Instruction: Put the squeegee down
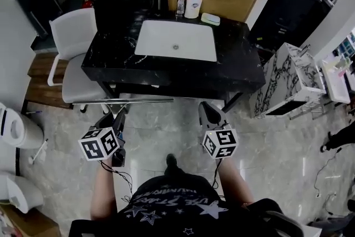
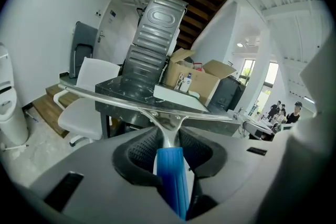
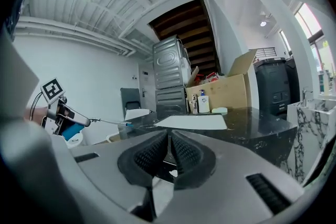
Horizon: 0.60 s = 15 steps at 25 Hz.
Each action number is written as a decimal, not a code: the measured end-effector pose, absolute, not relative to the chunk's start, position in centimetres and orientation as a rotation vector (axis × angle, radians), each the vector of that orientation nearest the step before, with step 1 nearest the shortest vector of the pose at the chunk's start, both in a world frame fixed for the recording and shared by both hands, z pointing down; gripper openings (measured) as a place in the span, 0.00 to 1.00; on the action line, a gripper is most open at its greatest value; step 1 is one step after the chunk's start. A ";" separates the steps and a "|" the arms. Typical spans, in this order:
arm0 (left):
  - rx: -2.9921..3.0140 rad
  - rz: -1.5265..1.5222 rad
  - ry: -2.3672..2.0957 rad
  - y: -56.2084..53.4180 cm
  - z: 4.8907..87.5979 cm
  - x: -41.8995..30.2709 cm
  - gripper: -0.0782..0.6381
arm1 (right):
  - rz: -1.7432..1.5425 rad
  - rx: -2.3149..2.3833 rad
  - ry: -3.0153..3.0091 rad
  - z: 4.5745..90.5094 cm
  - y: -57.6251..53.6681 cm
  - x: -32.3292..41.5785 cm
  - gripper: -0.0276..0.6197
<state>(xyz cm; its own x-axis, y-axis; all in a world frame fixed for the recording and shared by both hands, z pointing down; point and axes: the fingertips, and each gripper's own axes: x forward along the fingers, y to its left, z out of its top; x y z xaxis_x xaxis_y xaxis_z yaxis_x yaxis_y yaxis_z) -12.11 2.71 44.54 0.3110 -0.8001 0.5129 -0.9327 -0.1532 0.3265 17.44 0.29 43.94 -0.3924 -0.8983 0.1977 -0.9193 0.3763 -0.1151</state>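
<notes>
The black tabletop with its white sink is the biggest thing. It stands ahead of the person, well apart from both grippers. One open cardboard box sits behind the sink at the far edge, and one white chair stands at the left side.

The left gripper has its fingers clamped on the blue handle of the squeegee — there is one squeegee only. Its long metal blade lies crosswise in front, in the air over the floor, short of the near edge of the tabletop. I judge it is held by the handle so that the blade can go flat on the tabletop, a step not yet done.

The right gripper carries nothing and its fingers are together, probably because the task needs only one gripper.

The smallest things are two bottles by the box — one pump bottle and one slimmer bottle — and one pale green soap dish.
</notes>
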 end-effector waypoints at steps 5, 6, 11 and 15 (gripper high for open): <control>1.976 0.279 -1.566 -1.1 44.0 -10.8 0.31 | 0.320 1.649 -2.555 43.8 -4.0 19.1 0.13; 1.979 0.276 -1.571 -1.7 43.9 -10.5 0.31 | 0.319 1.641 -2.563 43.8 -4.7 19.4 0.13; 1.993 0.270 -1.602 -3.8 43.3 -9.4 0.31 | 0.316 1.612 -2.595 44.1 -7.3 19.9 0.13; 2.000 0.281 -1.617 -5.0 42.8 -9.6 0.31 | 0.326 1.590 -2.608 44.3 -8.7 19.4 0.13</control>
